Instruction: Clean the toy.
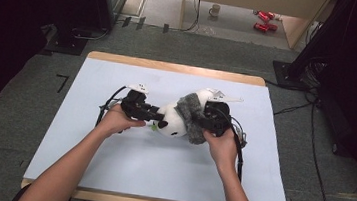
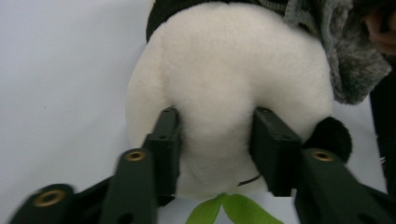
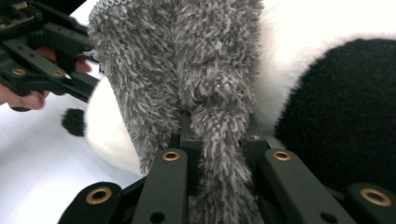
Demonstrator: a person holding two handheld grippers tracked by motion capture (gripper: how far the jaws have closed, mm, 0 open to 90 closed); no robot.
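While the panda (image 1: 173, 122) is lying on the table (image 1: 159, 164) between our two grippers, we are working on it from both ends. We are pressing the left gripper (image 2: 215, 140) onto its white head (image 2: 224, 84), the two jaws squeezing the plush from either side so that it is bulging between them; the jaws are clamped on the head. A green leaf (image 2: 229, 210) is showing just below that grip, and a black ear (image 2: 332, 135) is sitting just beside the far jaw. We are pinching the grey scarf (image 3: 187, 79) with the right gripper (image 3: 218, 149), jaws drawn together on a fold of its fuzzy fabric. Right of that fold, the toy's black limb (image 3: 341, 116) is lying against the jaw. In the high view the left gripper (image 1: 140, 107) and right gripper (image 1: 215, 117) are flanking the toy, our hands close behind them.
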